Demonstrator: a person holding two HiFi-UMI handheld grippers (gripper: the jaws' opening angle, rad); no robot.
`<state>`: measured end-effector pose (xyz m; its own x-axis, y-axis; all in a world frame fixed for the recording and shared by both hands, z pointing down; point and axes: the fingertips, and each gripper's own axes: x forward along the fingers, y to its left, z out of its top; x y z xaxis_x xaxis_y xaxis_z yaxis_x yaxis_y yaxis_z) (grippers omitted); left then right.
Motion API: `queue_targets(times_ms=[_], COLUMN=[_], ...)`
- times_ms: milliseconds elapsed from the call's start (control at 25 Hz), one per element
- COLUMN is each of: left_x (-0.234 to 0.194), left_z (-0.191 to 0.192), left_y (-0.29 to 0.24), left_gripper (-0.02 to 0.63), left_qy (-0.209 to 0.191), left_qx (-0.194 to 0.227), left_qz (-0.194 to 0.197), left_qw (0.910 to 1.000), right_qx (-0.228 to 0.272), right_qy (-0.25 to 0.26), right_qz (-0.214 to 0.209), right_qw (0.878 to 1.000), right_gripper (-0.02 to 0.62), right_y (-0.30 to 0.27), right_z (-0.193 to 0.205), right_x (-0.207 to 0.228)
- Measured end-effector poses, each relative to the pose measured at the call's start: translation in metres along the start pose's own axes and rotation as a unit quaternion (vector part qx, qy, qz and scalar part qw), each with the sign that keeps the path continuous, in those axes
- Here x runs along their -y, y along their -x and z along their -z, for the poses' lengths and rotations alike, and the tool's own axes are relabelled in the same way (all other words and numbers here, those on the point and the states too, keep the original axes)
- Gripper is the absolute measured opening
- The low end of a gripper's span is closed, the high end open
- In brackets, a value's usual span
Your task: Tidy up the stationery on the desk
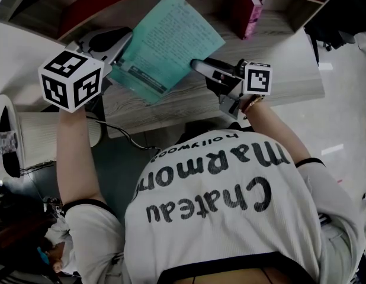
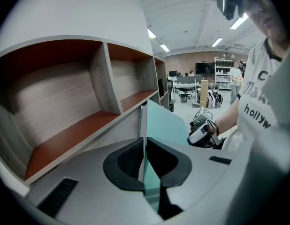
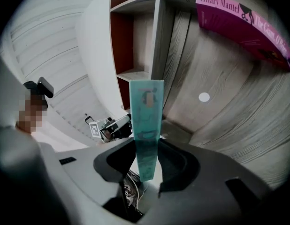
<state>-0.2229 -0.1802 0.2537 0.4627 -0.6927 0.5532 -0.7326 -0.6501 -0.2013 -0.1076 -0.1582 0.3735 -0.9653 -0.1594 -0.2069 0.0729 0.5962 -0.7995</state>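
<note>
Status: desk (image 1: 289, 81) and shelf (image 2: 70, 139) look mostly free, with one pink book (image 1: 247, 10) in the shelf. Teal book (image 1: 165, 43) is held tilted over the desk's front edge. Left gripper (image 2: 144, 165) is clamped on its thin edge; right gripper (image 3: 147, 161) grasps the opposite edge (book fills the gap). Likely step: carrying the book to the shelf. Next: stand it upright, feed it into a bay, one side lets go. Desk under the book is hidden; print unreadable; no other stationery seen.

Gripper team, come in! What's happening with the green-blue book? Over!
Left gripper shut on teal book. Right gripper shut on its other edge. Book over the desk. Pink book off to the side, not blocking. Over.
</note>
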Motion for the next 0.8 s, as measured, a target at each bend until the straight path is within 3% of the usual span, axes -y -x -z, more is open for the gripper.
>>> queue_targets(times_ms=[160, 360, 600, 800], left_x=[-0.008, -0.009, 0.017, 0.033], left_z=[-0.006, -0.012, -0.009, 0.002], left_y=[-0.009, -0.017, -0.041, -0.065], left_gripper=[0.032, 0.032, 0.032, 0.031], left_qy=[0.013, 0.063, 0.100, 0.158], left_qx=[0.016, 0.067, 0.104, 0.130], left_qz=[-0.036, -0.051, -0.032, -0.034], left_qw=[0.9991, 0.9945, 0.9890, 0.9783], right_qx=[0.011, 0.028, 0.057, 0.079], right_qy=[-0.003, -0.001, 0.001, 0.020], right_qz=[0.023, 0.066, 0.119, 0.185], right_qw=[1.000, 0.997, 0.991, 0.979], right_gripper=[0.161, 0.161, 0.161, 0.161], right_y=[0.016, 0.037, 0.075, 0.109], right_z=[-0.010, -0.021, -0.032, -0.043], right_x=[0.010, 0.024, 0.037, 0.050])
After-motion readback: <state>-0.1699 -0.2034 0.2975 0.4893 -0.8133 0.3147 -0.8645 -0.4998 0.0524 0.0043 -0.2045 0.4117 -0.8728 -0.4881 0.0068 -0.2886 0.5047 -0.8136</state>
